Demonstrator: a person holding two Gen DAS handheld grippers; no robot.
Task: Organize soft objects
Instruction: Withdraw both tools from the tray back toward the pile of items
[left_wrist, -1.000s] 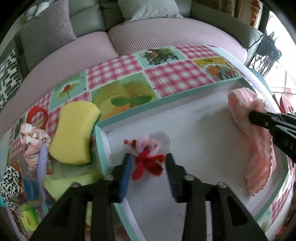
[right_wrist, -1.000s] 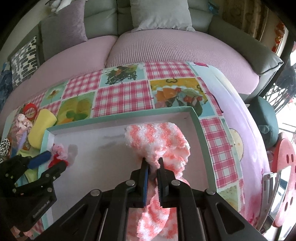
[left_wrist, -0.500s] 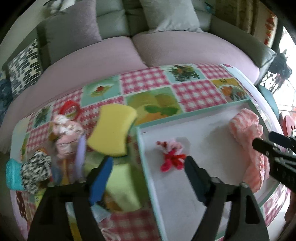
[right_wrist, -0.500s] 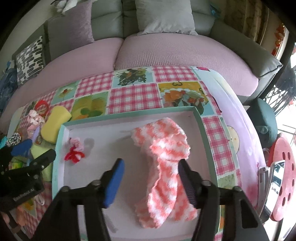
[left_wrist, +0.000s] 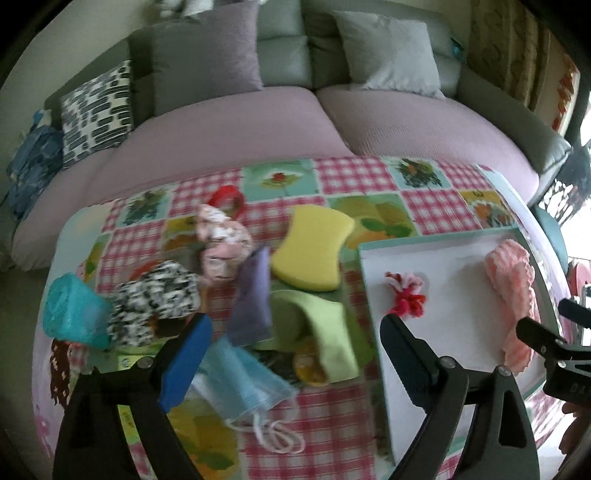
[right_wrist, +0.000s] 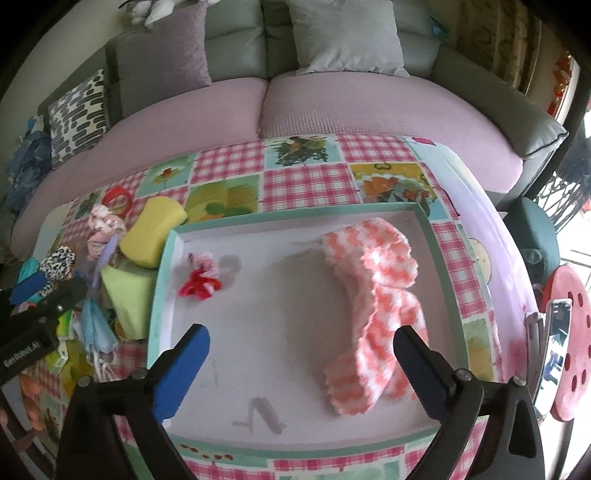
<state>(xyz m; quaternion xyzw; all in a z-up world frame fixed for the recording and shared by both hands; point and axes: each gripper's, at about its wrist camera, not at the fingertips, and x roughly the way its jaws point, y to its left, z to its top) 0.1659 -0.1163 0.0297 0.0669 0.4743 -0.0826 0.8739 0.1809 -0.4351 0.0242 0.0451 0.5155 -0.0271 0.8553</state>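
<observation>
A white tray with a teal rim (right_wrist: 170, 280) (left_wrist: 364, 266) sits on the table. In it lie a red and pink yarn bundle (right_wrist: 201, 278) (left_wrist: 404, 295) and a pink and white fuzzy cloth (right_wrist: 373, 295) (left_wrist: 511, 291). My left gripper (left_wrist: 295, 350) is open and empty above the pile left of the tray. My right gripper (right_wrist: 301, 363) is open and empty above the tray's front. The pile holds a yellow sponge (left_wrist: 312, 251), a green cloth (left_wrist: 325, 325), a purple cloth (left_wrist: 253, 295), a blue face mask (left_wrist: 243, 384), a black and white scrunchie (left_wrist: 155, 299) and a pink scrunchie (left_wrist: 221, 243).
A teal bag (left_wrist: 70, 314) and a red ring (left_wrist: 227, 197) lie at the pile's edges. A pink sofa (right_wrist: 332, 103) with cushions runs behind the table. A red stool (right_wrist: 570, 339) stands at the right.
My left gripper let go of the yarn bundle, opened wide and moved left over the pile. My right gripper let go of the fuzzy cloth, opened and drew back.
</observation>
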